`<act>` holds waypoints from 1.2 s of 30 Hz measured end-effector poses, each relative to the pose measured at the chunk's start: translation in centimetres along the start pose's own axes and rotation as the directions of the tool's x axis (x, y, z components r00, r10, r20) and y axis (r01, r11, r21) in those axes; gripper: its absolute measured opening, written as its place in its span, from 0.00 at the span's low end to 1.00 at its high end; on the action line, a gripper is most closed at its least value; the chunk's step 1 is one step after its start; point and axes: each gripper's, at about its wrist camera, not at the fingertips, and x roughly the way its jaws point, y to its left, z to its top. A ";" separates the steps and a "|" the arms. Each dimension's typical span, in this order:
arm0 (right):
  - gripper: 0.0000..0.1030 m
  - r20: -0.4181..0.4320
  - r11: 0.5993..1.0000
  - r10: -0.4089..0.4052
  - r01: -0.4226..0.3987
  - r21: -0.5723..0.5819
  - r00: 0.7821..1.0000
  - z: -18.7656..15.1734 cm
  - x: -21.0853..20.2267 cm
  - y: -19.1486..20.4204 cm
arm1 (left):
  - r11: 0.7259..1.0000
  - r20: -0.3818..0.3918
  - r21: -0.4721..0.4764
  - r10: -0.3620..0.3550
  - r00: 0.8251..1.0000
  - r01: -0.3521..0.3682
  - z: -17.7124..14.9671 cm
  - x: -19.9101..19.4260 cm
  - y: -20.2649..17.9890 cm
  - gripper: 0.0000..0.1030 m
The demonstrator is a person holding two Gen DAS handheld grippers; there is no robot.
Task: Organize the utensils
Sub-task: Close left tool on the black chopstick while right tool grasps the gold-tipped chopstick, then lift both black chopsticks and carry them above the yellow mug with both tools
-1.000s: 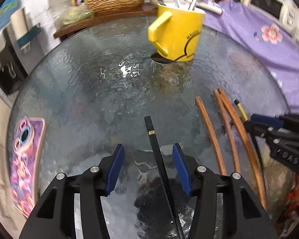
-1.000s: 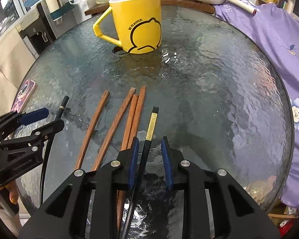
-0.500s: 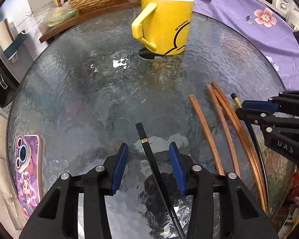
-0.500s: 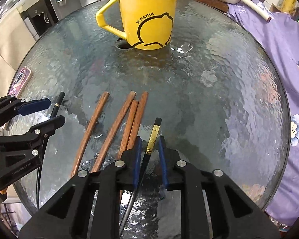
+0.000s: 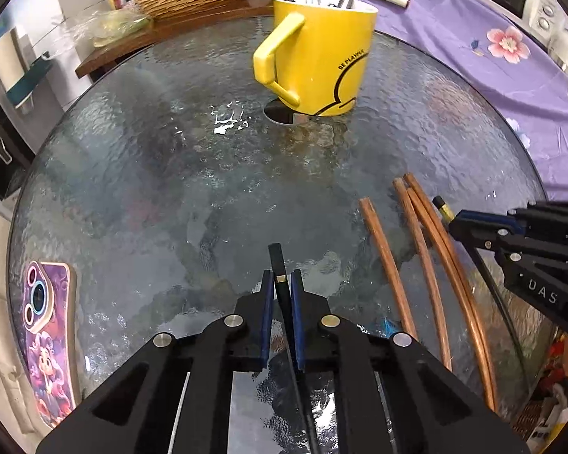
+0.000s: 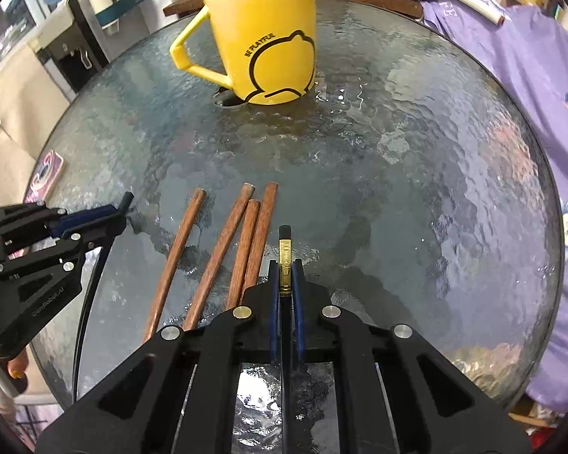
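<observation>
Showed a round glass table from two wrist cameras. Pinched a black chopstick in the left gripper, blue pads pressed against both its sides at a thin gold ring, blunt end poking out ahead. Pinched a second black chopstick, gold-banded, the same way in the right gripper, just beside four wooden chopsticks lying loose on the glass. Stood upright at the far side of the table: a yellow mug, spoons and other metal handles already in it. Lay near the left edge: a phone in a purple case.

Looked like the grasp-and-lift step, with both sticks apparently low against the glass. To do it well:
- Keep both pinches firm, thin smooth sticks being likely to pivot between pads.
- Lift straight up, clear of the wooden ones, before any swing.
- Tip each stick end-down over the mug's mouth, away from the handles inside.
- Let go only once well inside the rim, one hand at a time to avoid a clash.

Compared with half a second before: left fingers, then spread wide either side of the stick, had closed onto it. Right fingers, then narrowly apart, had tightened onto the gold band. Appeared larger in both views: the mug, so both grippers probably nearer it.
</observation>
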 end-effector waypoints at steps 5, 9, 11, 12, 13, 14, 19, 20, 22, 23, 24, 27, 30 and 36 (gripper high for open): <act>0.07 0.008 1.000 0.026 -0.026 0.009 1.000 0.1 0.0 0.0 | 0.997 -0.002 -0.049 -0.057 0.998 0.057 0.2 0.1 0.8 0.07; 0.07 0.026 1.000 0.029 -0.029 0.010 0.999 0.0 -0.4 -0.2 | 0.997 0.007 -0.046 -0.065 0.998 0.065 0.0 0.0 0.7 0.07; 0.07 0.038 0.999 0.033 -0.033 0.010 0.999 -0.1 -0.8 -0.3 | 0.997 0.019 -0.045 -0.069 0.997 0.070 -0.1 -0.3 0.6 0.07; 0.07 0.047 0.999 0.031 -0.032 0.010 0.998 -0.1 -1.0 -0.3 | 0.997 0.030 -0.044 -0.067 0.997 0.069 -0.1 -0.6 0.5 0.07; 0.07 0.052 0.999 0.031 -0.032 0.011 0.998 -0.1 -1.2 -0.4 | 0.997 0.045 -0.037 -0.061 0.997 0.063 -0.1 -0.9 0.3 0.07; 0.07 0.059 0.999 0.034 -0.034 0.012 0.998 0.0 -1.5 -0.4 | 0.998 0.063 -0.033 -0.055 0.996 0.057 0.0 -1.3 0.3 0.07; 0.07 0.123 0.999 0.045 -0.047 0.014 0.991 0.0 -3.7 -0.5 | 0.998 0.128 -0.022 -0.063 0.990 0.066 0.2 -3.8 -0.1 0.07; 0.07 0.137 0.999 0.043 -0.045 0.011 0.990 0.0 -4.2 -0.5 | 0.997 0.141 -0.020 -0.068 0.988 0.072 0.3 -4.4 -0.3 0.07; 0.07 0.172 0.999 0.046 -0.047 0.003 0.984 0.0 -5.5 -0.3 | 0.997 0.170 -0.019 -0.076 0.983 0.080 0.4 -5.3 -0.3 0.07; 0.07 0.193 0.999 0.047 -0.048 0.000 0.980 0.0 -6.3 -0.3 | 0.996 0.181 -0.018 -0.079 0.980 0.084 0.5 -5.7 -0.4 0.07; 0.07 0.216 0.999 0.045 -0.045 -0.004 0.975 0.0 -7.1 -0.4 | 0.996 0.202 -0.016 -0.083 0.976 0.088 0.6 -6.4 -0.5 0.07; 0.07 0.266 0.999 0.042 -0.036 -0.028 0.963 0.1 -9.1 -0.3 | 0.996 0.254 0.001 -0.087 0.963 0.090 0.9 -8.0 -1.4 0.07; 0.07 0.295 0.999 0.042 -0.030 -0.045 0.955 0.3 -10.5 -0.1 | 0.996 0.292 0.020 -0.089 0.952 0.087 1.2 -9.5 -1.9 0.07; 0.07 0.346 0.998 0.049 -0.030 -0.061 0.937 0.6 -13.1 -0.1 | 0.996 0.335 0.030 -0.091 0.938 0.086 2.0 -11.1 -2.0 0.07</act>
